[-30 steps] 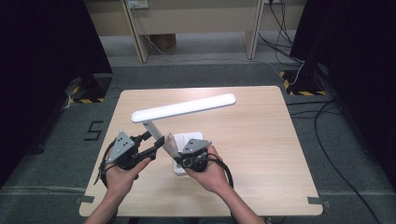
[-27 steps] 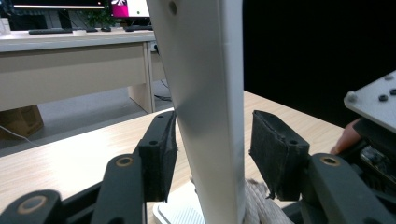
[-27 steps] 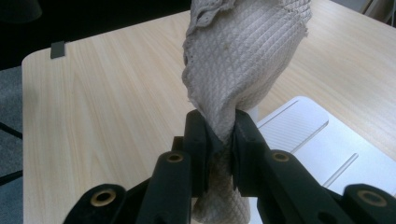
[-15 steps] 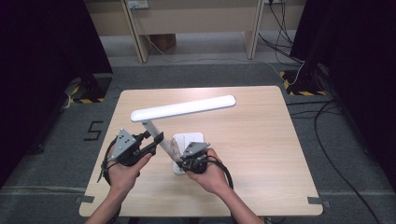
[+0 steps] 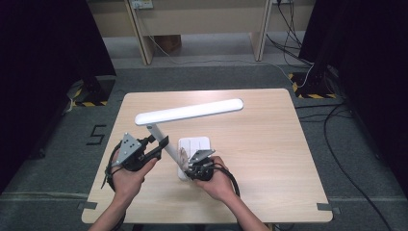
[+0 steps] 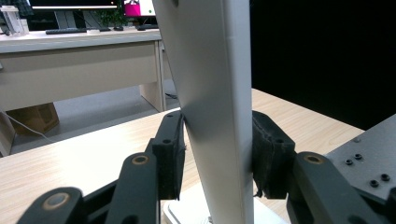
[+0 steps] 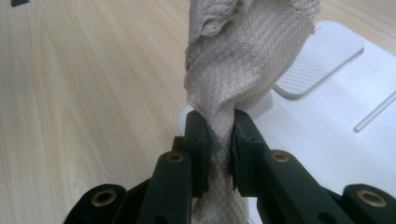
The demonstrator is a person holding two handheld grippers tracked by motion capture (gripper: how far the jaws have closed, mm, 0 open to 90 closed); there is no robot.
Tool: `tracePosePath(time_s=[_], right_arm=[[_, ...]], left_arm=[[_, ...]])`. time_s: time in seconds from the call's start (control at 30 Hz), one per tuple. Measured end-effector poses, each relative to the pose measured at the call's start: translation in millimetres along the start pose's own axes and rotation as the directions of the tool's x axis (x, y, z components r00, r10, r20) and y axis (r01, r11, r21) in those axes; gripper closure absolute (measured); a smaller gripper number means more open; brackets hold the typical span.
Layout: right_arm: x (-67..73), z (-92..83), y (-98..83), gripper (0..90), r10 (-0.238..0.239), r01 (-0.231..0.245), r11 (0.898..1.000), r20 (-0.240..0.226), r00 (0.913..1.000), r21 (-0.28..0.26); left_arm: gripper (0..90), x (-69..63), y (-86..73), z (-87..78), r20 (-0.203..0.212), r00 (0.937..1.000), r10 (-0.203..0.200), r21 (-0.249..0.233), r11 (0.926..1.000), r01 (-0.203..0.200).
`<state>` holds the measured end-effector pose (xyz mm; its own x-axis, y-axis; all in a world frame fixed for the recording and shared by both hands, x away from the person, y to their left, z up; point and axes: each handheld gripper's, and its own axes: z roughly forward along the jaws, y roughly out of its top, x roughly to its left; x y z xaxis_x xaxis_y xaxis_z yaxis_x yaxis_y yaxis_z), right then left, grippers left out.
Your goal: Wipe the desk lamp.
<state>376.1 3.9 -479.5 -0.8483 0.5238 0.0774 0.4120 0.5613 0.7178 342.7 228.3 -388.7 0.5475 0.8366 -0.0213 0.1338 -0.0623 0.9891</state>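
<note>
1. Over the table [image 5: 269, 144], the high view shows a white desk lamp [image 5: 188, 111] near the front edge; the left gripper [image 5: 161, 147] has just been closing on its stem, and the right gripper [image 5: 185, 161] is at its base.
2. Beside the lamp stem [image 6: 212, 107], the left gripper view shows both pads [image 6: 169, 154] pressed against it, so a slack hold could tip the lamp.
3. Above the lamp base [image 7: 327, 130], the right gripper view shows jaws pinching a beige cloth [image 7: 243, 51]; hard wiping could shift the base.
</note>
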Motion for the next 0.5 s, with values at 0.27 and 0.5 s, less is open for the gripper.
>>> tracePosePath(time_s=[0.27,0.5], right_arm=[[-5.1,4.3,-4.3,78.9,0.045,-0.045,0.999,0.022,0.9988,0.013],[-7.0,6.4,-8.9,78.9,0.083,-0.085,0.996,0.094,0.9921,0.016]], left_arm=[[58.8,-0.7,-0.2,-0.3,-0.005,1.0,0.005,0.001,1.0,-0.005],[58.9,-1.0,-0.1,-0.1,-0.006,1.0,0.005,0.001,1.0,-0.005]])
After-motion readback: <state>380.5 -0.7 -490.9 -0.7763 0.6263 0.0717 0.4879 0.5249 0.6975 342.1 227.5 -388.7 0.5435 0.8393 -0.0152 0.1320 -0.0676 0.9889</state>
